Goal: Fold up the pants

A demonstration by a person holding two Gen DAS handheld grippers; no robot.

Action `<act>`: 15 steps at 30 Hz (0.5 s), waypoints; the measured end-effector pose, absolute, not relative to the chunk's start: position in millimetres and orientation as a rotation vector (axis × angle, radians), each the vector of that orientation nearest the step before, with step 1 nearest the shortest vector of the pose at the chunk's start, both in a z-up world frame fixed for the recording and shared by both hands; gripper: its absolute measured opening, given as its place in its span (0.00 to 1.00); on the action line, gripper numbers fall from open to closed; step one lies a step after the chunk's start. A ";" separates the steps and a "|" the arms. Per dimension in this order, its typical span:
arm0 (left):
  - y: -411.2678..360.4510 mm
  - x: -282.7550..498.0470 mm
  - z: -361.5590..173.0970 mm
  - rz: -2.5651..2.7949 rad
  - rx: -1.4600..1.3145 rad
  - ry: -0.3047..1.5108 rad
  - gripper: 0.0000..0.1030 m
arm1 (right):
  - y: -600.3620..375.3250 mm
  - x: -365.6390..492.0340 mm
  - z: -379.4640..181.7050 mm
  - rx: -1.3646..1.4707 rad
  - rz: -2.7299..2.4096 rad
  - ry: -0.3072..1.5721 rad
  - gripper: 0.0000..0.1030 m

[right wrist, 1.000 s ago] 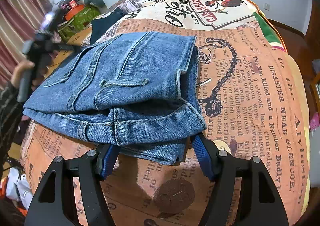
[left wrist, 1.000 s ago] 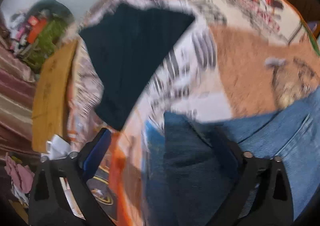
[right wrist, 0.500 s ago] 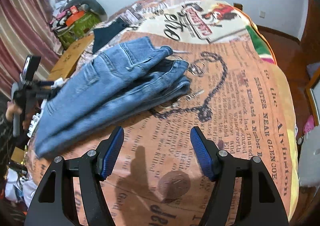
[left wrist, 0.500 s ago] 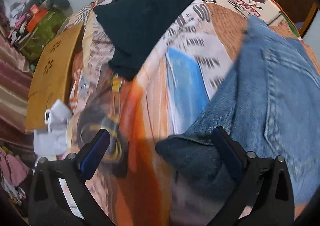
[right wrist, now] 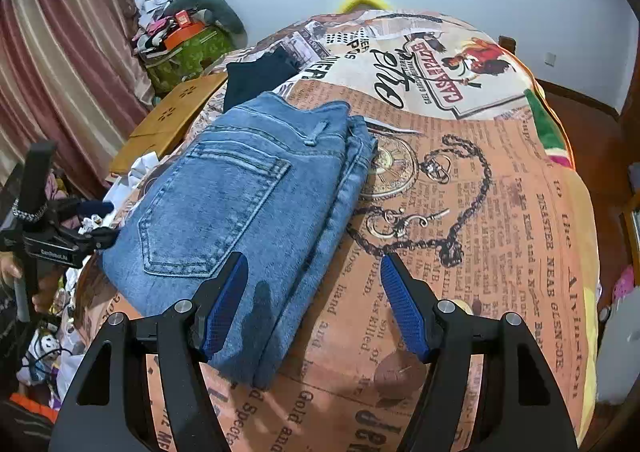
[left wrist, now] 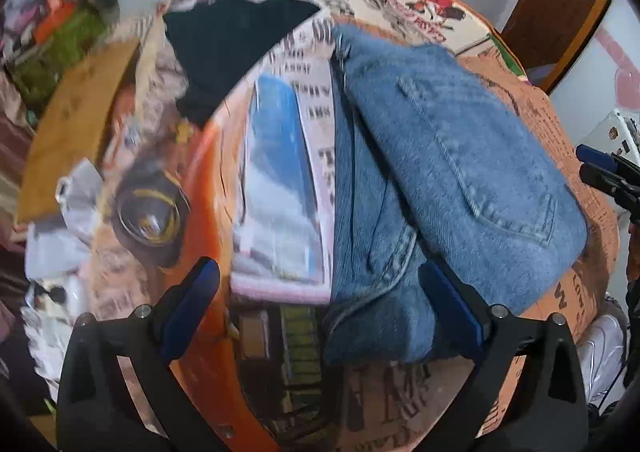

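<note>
Jeans (left wrist: 460,155), folded into a thick blue denim bundle with a back pocket facing up, lie on the bed's printed cover (left wrist: 276,187) in the left wrist view, reaching from the middle of the bed toward its right side. The left claw (left wrist: 320,304) stands spread, its blue-padded fingers (left wrist: 188,304) well apart; the near corner of the jeans sits just beside the right pad, but blur keeps me from telling whether it touches, and nothing is pinched. A dark navy garment (left wrist: 228,51) lies toward the far left corner of the bed. At the right edge of this view the other claw's blue tip shows.

In the right wrist view the folded jeans (right wrist: 240,219) rest on the left half of the bed, their long side running toward the near edge, the pocket uppermost and a belt loop at the far end. The right claw (right wrist: 316,304) hangs above the bed's near edge with its fingers (right wrist: 404,312) spread and empty; the left pad is over the jeans' near end, the right pad over bare newspaper-print cover (right wrist: 500,211). The navy garment (right wrist: 256,75) lies just beyond the jeans' far end. Off the bed's left edge, the left claw's handle (right wrist: 36,187) is gripped from below by a hand
</note>
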State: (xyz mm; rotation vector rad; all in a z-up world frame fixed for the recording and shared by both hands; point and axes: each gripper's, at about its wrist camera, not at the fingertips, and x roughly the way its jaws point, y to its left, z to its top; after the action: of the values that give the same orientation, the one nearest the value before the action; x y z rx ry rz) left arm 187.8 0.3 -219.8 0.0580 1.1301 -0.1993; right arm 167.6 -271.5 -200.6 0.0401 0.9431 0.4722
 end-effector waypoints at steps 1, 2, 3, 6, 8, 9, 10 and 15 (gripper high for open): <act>-0.3 190.4 -213.9 -0.188 0.062 1.108 1.00 | -271.1 168.3 -199.9 0.036 0.473 0.941 0.63; -1.1 193.7 -207.7 -0.177 0.066 1.082 1.00 | -270.7 170.6 -199.3 0.031 0.475 0.939 0.63; -3.6 199.4 -198.4 -0.171 0.076 1.042 1.00 | -270.2 173.9 -198.9 0.028 0.478 0.937 0.63; -9.5 216.5 -181.3 -0.179 0.105 0.962 1.00 | -269.5 188.9 -197.7 0.021 0.475 0.931 0.63; -16.3 234.4 -173.4 -0.181 0.131 0.924 1.00 | -269.0 199.1 -196.6 0.019 0.472 0.923 0.63; -19.3 244.3 -170.8 -0.183 0.141 0.909 1.00 | -268.1 205.4 -195.9 0.019 0.471 0.918 0.63; -20.7 252.9 -169.2 -0.181 0.148 0.899 1.00 | -268.2 209.6 -195.3 0.019 0.472 0.914 0.63; -27.1 306.2 -174.9 -0.198 0.143 0.890 1.00 | -264.5 248.6 -198.3 0.041 0.483 0.898 0.63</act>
State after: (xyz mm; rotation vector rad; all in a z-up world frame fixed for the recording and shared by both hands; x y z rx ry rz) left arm 306.2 -27.1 -174.9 0.1428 0.8900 -0.1978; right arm 248.6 -264.5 -198.3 0.0407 0.8976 0.4827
